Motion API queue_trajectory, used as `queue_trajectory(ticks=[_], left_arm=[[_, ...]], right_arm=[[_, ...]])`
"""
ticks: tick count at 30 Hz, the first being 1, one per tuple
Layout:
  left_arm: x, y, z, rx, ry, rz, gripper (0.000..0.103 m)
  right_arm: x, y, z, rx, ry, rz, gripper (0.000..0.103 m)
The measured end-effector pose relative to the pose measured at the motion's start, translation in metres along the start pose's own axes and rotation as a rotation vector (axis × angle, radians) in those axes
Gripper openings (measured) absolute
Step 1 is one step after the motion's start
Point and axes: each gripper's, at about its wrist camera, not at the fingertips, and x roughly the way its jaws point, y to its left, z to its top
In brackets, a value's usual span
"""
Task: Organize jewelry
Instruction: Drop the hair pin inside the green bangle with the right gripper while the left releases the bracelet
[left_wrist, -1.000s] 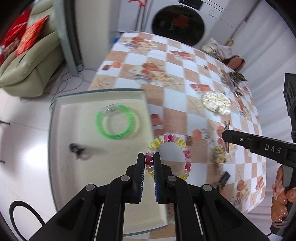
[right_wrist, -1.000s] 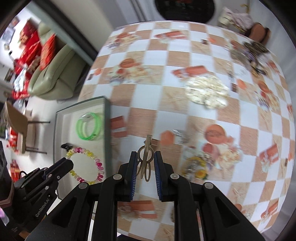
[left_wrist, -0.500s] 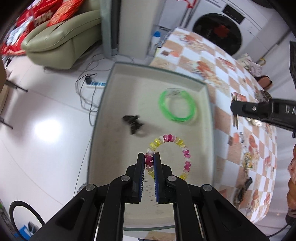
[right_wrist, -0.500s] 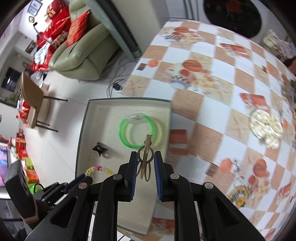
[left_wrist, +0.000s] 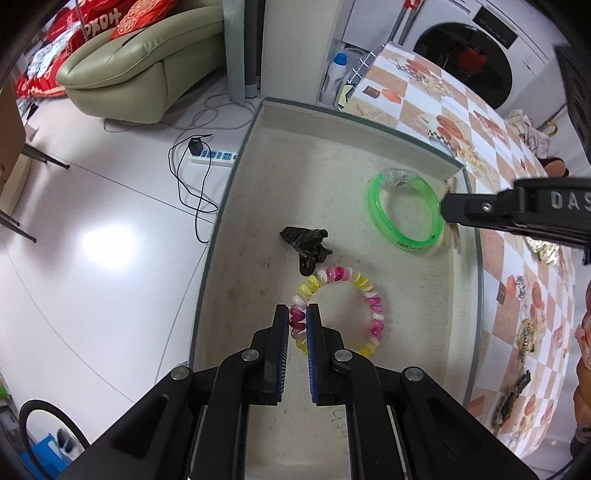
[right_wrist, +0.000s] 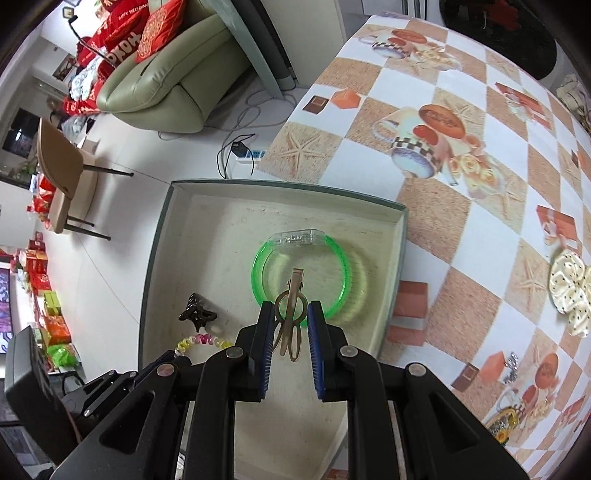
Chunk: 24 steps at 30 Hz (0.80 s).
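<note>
Two grippers are positioned over a shallow beige tray with grey rim (right_wrist: 159, 258), whose near end is hidden behind them. A translucent green plastic bangle (left_wrist: 402, 243) and a crumpled black hair clip (left_wrist: 306, 243) lie inside. The left gripper (left_wrist: 297, 321) is clamped on a pink-and-yellow beaded bracelet (left_wrist: 373, 314); the right gripper (right_wrist: 290, 328) grasps a bronze metal hair clip (right_wrist: 291, 306), mostly concealed in the left view.

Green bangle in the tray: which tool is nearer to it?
Right. The right tool, holding a bronze hair clip, hangs over the green bangle; the left tool grips the beaded bracelet farther away.
</note>
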Motion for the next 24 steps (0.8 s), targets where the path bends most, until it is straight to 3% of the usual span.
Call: queue_trajectory(ticks=[19, 24], left_arm=[[0.020, -0.013, 0.001, 0.093, 0.041, 0.131, 0.014], [0.018, -0.019, 0.000, 0.112, 0.048, 0.152, 0.014]], right_arm=[[0.042, 0.002, 0.011, 0.005, 0.053, -0.037, 0.020], [0.047, -0.003, 0.012, 0.015, 0.080, -0.037, 0.030]])
